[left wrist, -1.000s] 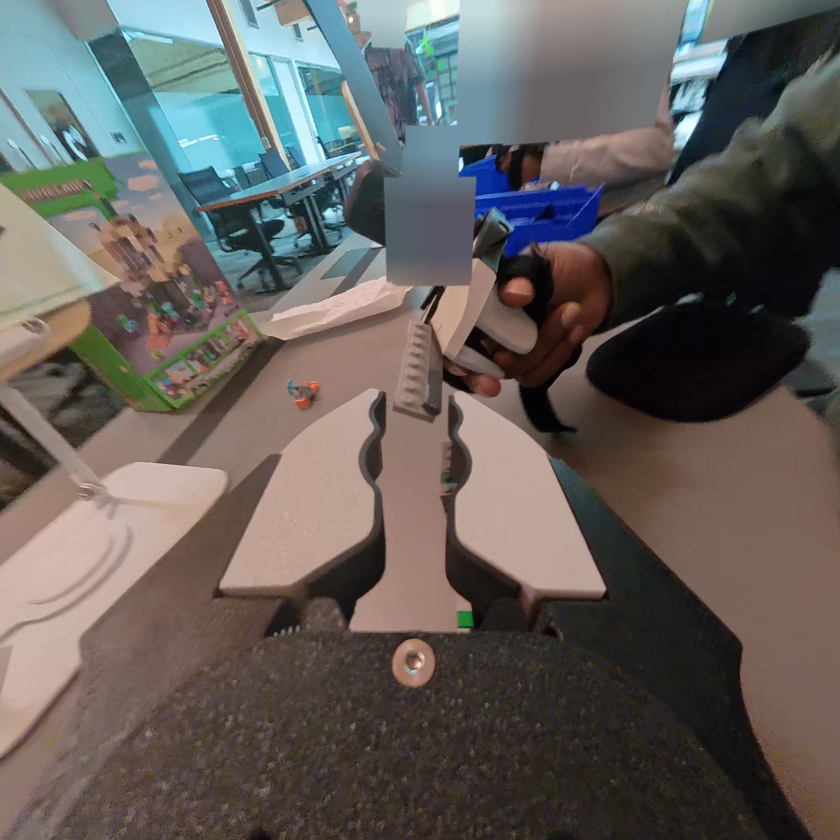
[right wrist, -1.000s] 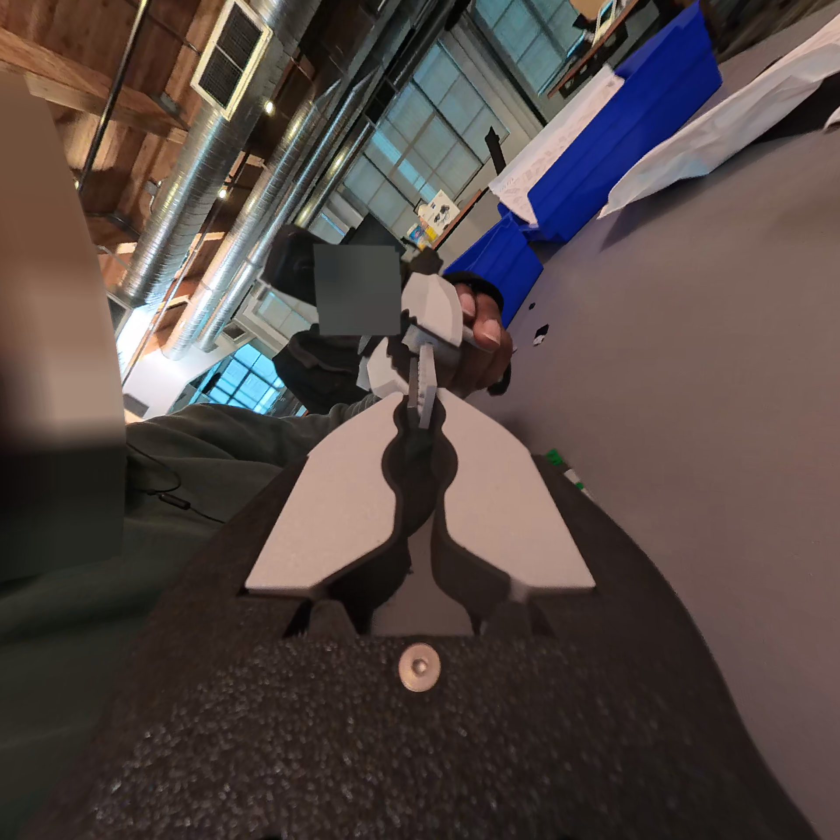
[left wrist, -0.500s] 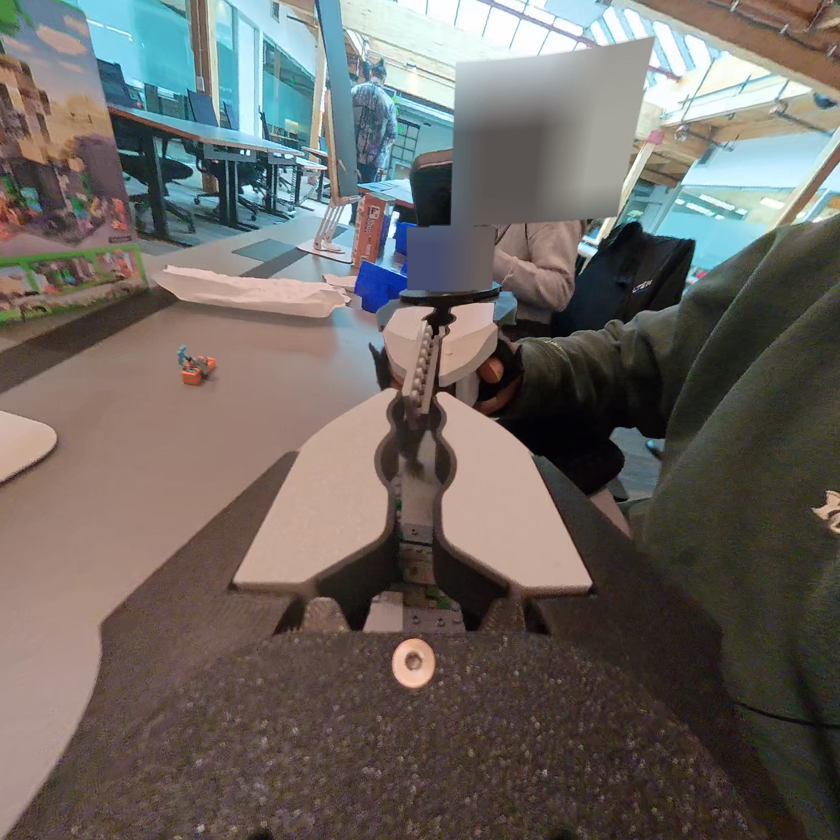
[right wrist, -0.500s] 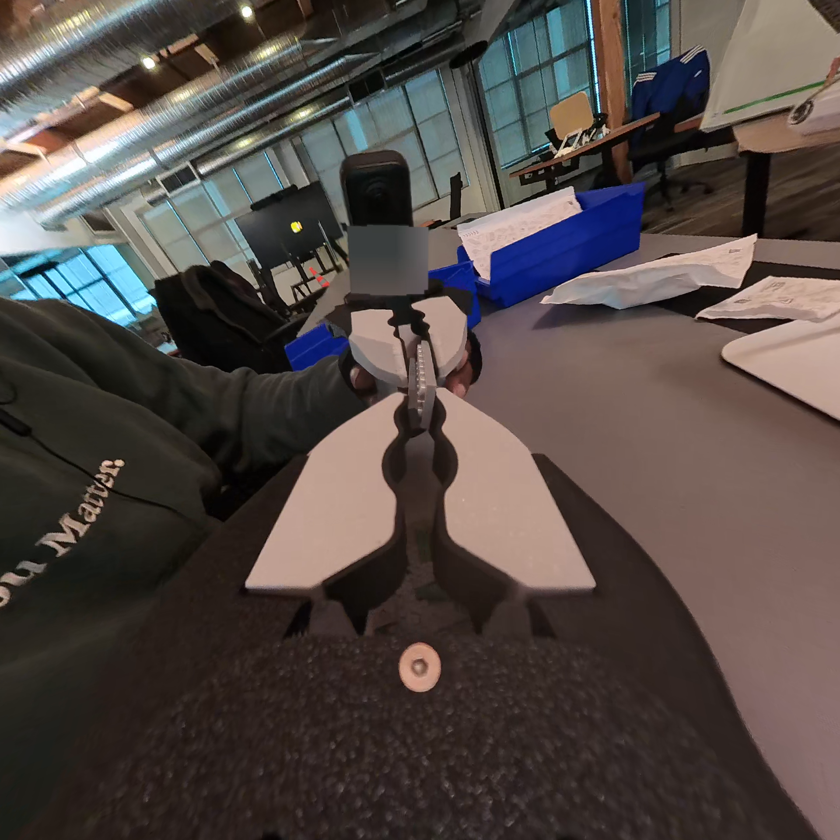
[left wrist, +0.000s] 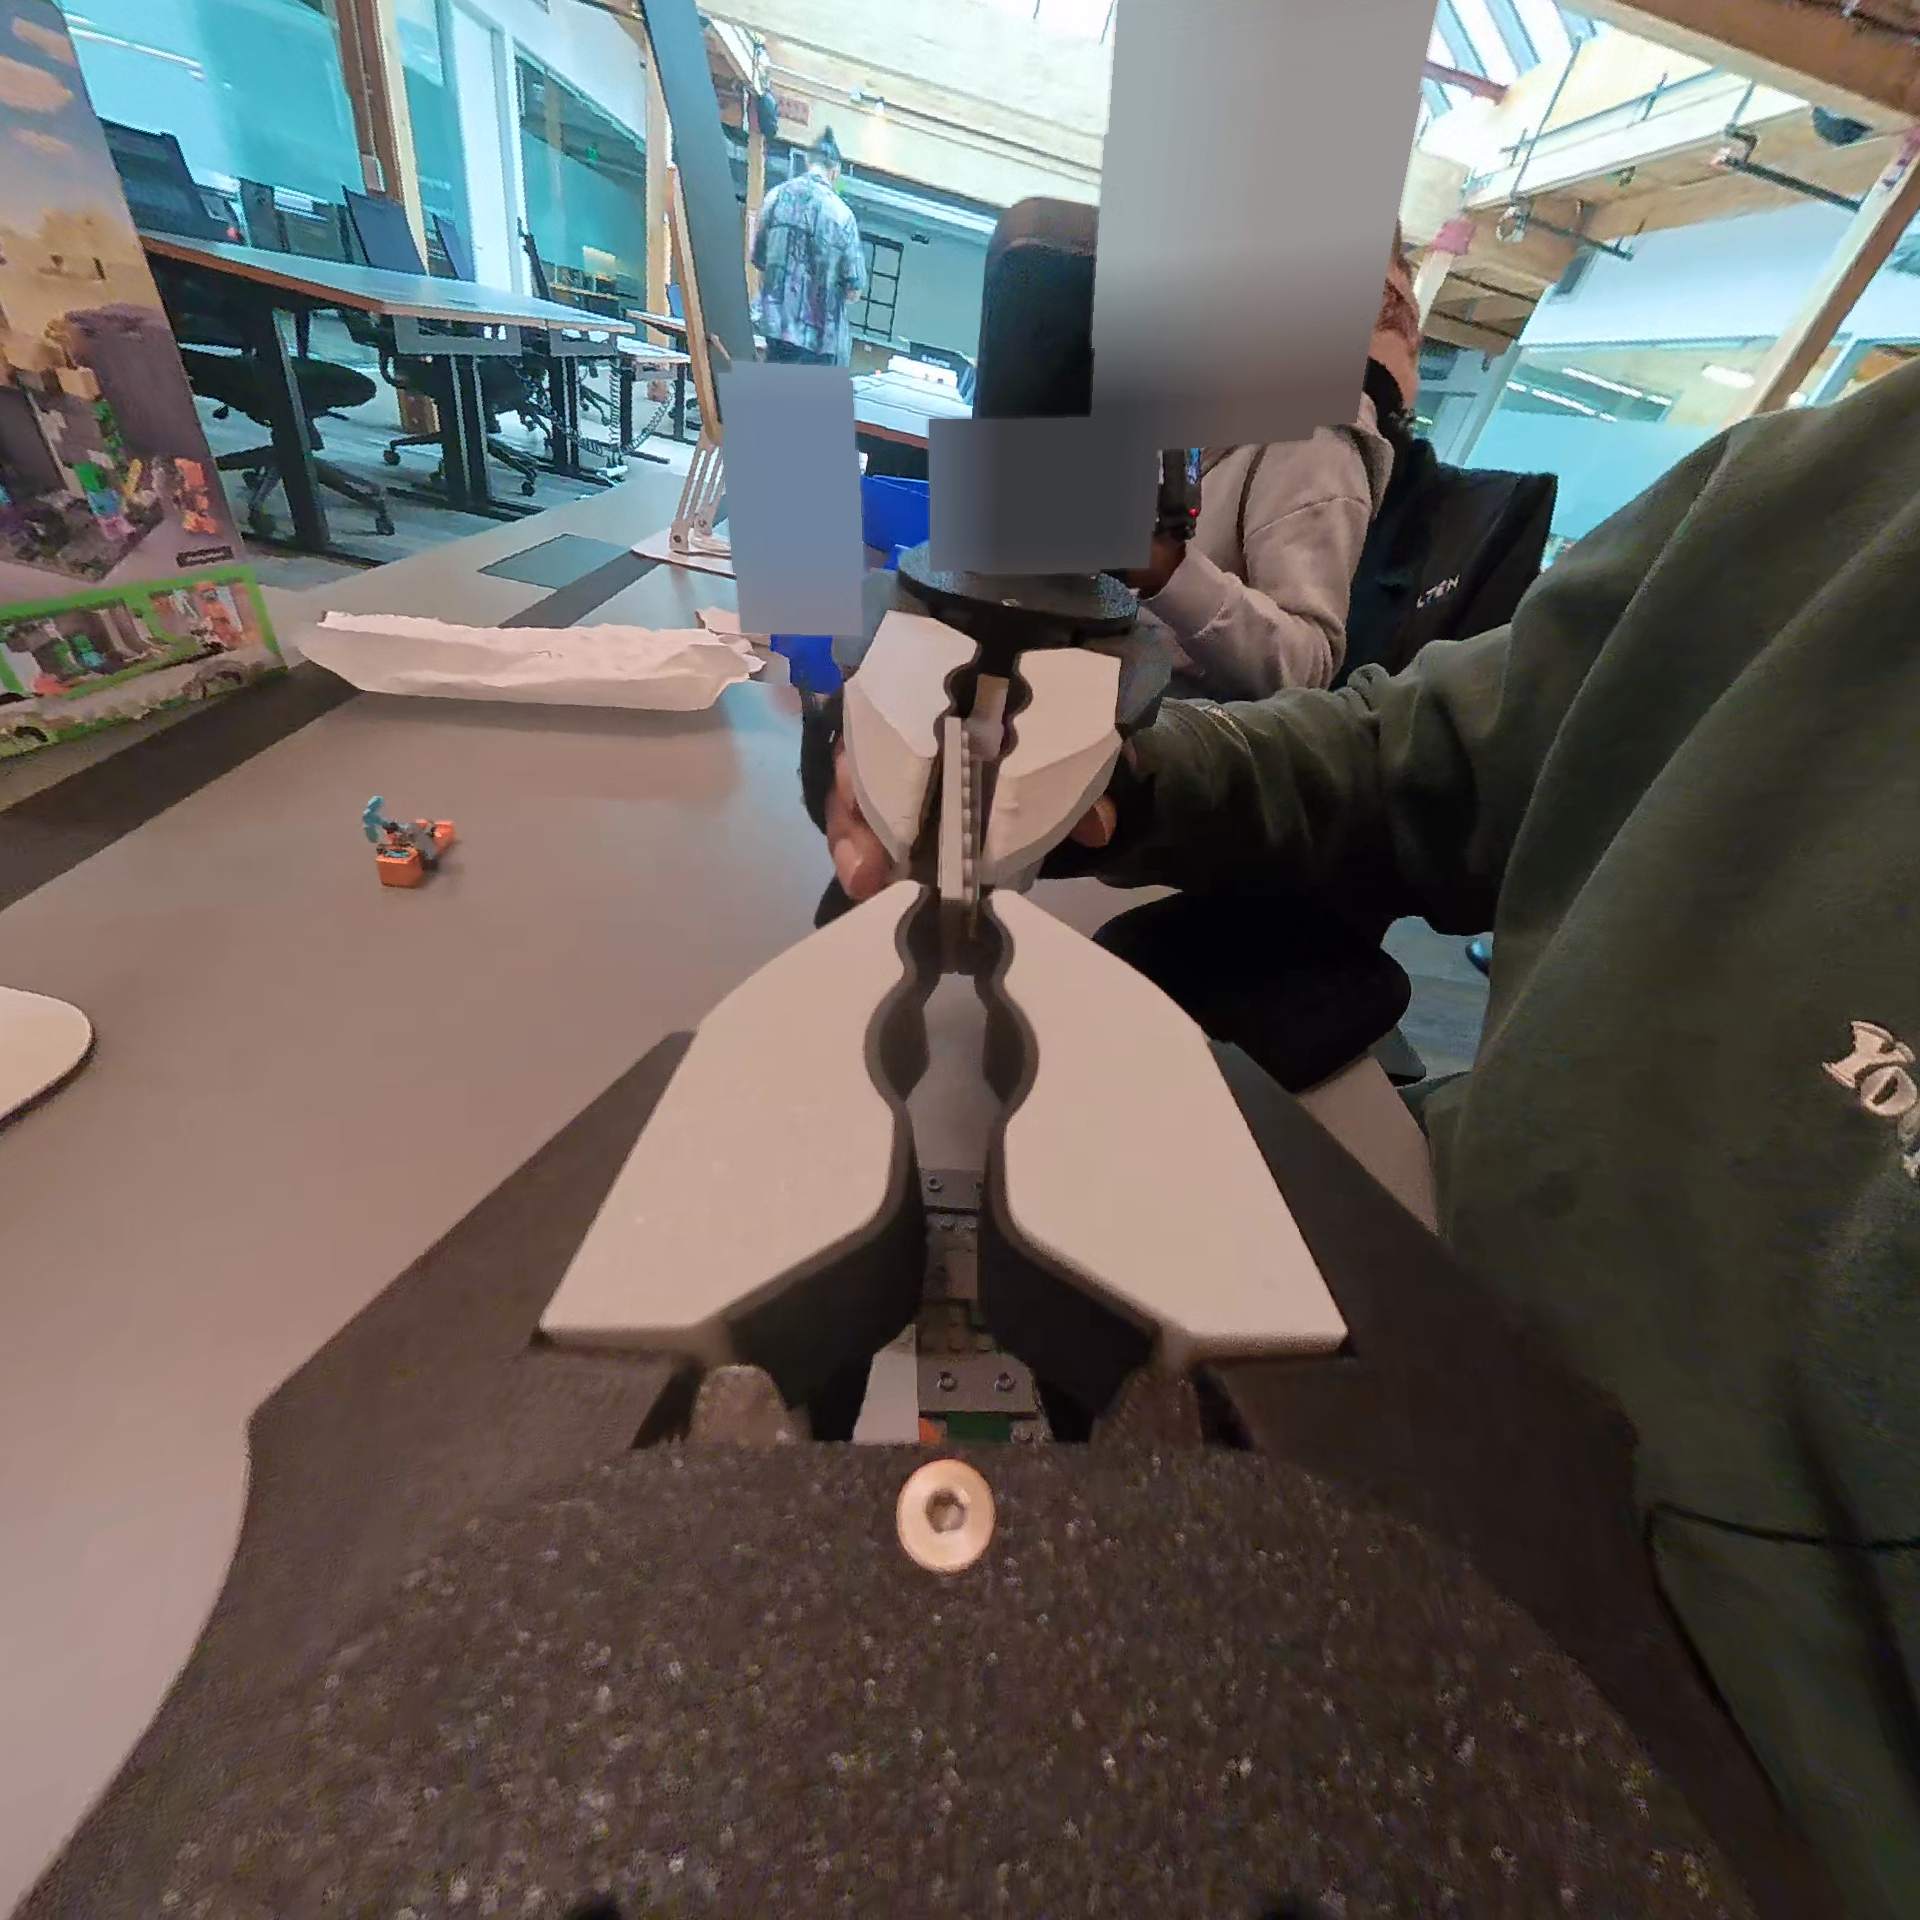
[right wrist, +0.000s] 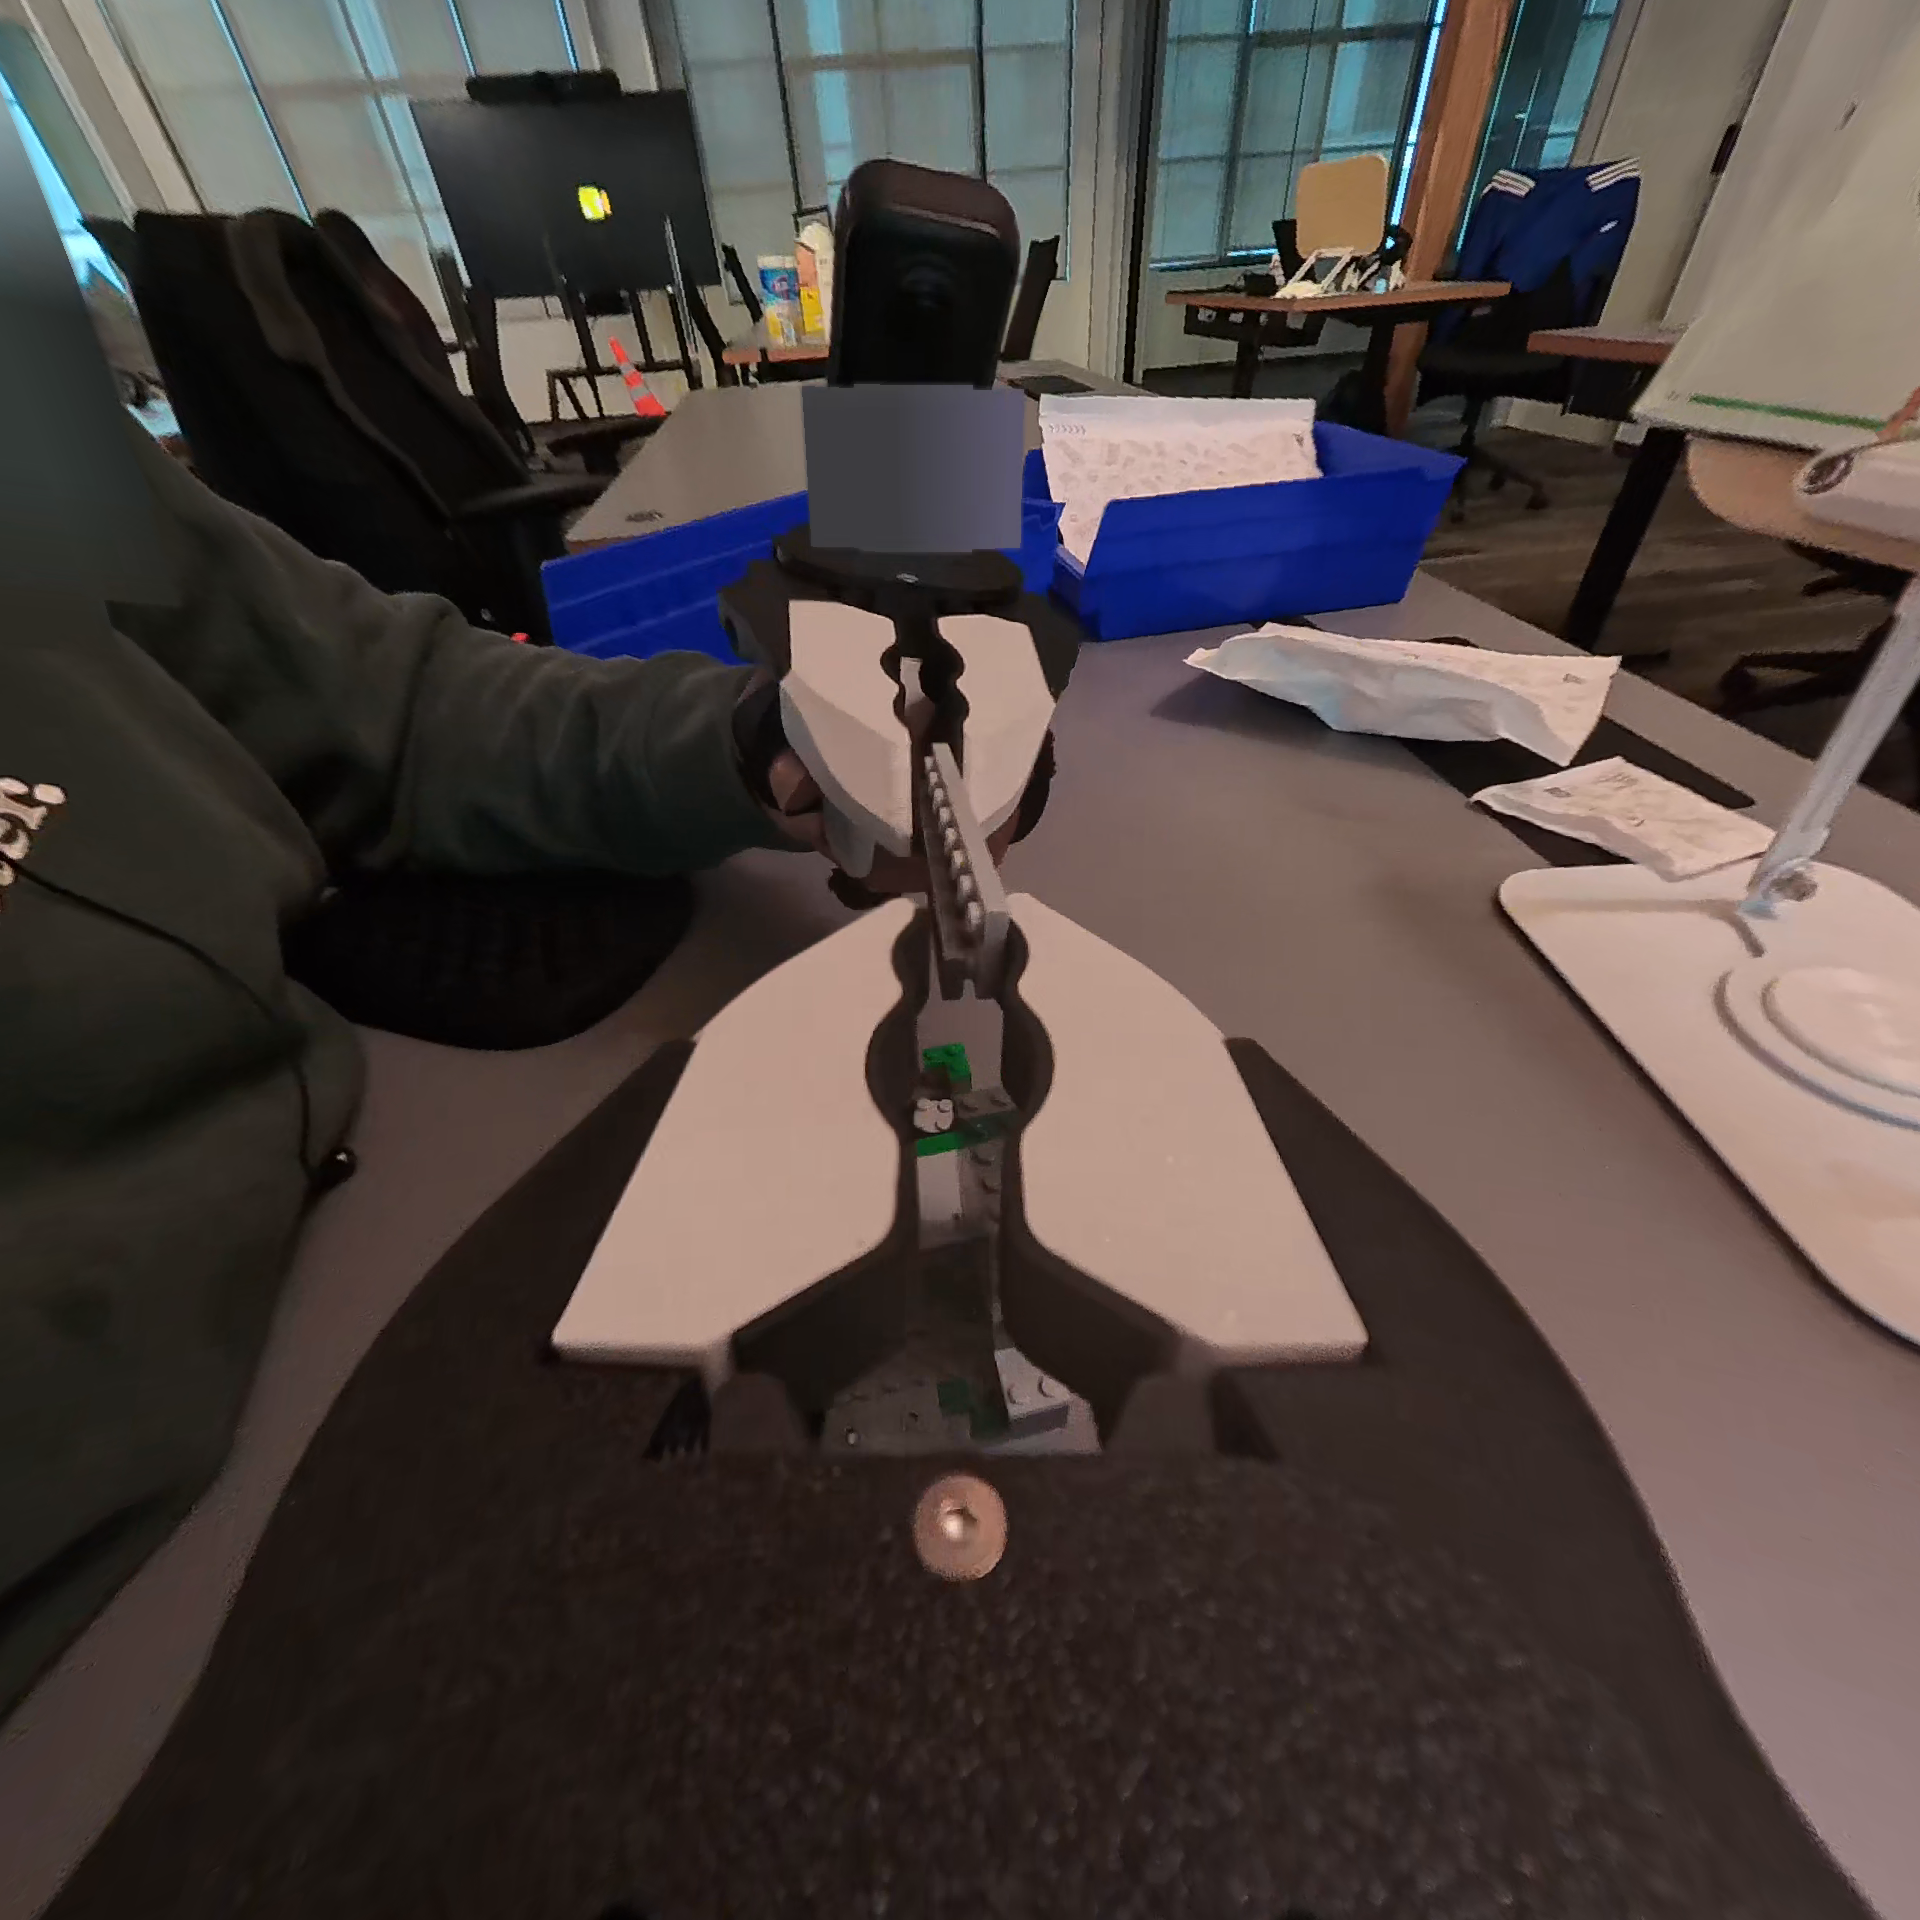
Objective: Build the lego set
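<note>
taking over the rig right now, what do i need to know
Left gripper: jaws shut on one end of the long grey plate.
Right gripper: jaws shut on its other end; the plate hangs above the table between them.
Done so far: a partial grey and green build, on the table below.
Small orange piece sits apart on the table.
Left: fit the plate, probably onto the build.
</note>
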`<state>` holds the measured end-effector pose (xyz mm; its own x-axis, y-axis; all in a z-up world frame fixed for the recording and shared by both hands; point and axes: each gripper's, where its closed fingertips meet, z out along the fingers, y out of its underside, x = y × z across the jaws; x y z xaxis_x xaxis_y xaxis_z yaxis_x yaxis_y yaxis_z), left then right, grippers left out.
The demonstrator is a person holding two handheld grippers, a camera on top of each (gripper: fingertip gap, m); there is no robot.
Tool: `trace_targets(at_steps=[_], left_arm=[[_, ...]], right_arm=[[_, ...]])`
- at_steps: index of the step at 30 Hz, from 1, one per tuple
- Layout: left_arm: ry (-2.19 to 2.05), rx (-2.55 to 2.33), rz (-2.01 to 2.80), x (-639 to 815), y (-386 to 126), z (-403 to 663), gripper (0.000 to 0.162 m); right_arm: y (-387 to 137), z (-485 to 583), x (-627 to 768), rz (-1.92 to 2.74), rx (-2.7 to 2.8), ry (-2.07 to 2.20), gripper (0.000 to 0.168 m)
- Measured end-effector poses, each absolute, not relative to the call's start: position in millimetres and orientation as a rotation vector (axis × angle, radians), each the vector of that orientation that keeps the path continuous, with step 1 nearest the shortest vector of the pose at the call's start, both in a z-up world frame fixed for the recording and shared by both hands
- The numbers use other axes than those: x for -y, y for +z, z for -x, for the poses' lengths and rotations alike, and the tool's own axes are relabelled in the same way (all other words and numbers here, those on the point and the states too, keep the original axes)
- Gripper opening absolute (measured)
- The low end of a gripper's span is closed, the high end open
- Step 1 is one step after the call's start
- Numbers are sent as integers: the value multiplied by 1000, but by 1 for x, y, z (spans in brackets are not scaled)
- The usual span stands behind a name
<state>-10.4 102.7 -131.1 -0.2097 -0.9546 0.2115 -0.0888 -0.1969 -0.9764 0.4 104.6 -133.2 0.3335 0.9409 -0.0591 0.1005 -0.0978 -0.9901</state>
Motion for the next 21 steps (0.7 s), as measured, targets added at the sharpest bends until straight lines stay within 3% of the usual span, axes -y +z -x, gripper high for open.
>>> trace_targets(at_steps=[10,13,21], left_arm=[[-1362,-1432,1154,-92,-125,19,7],[-1299,-1440,1124,-90,-123,16,14],[-1306,-1462,1105,-84,-124,17,7]], right_arm=[[-129,8,-91,1459,1051,920,6],[-128,9,-91,1445,1042,920,6],[-127,12,-86,1412,1069,893,6]])
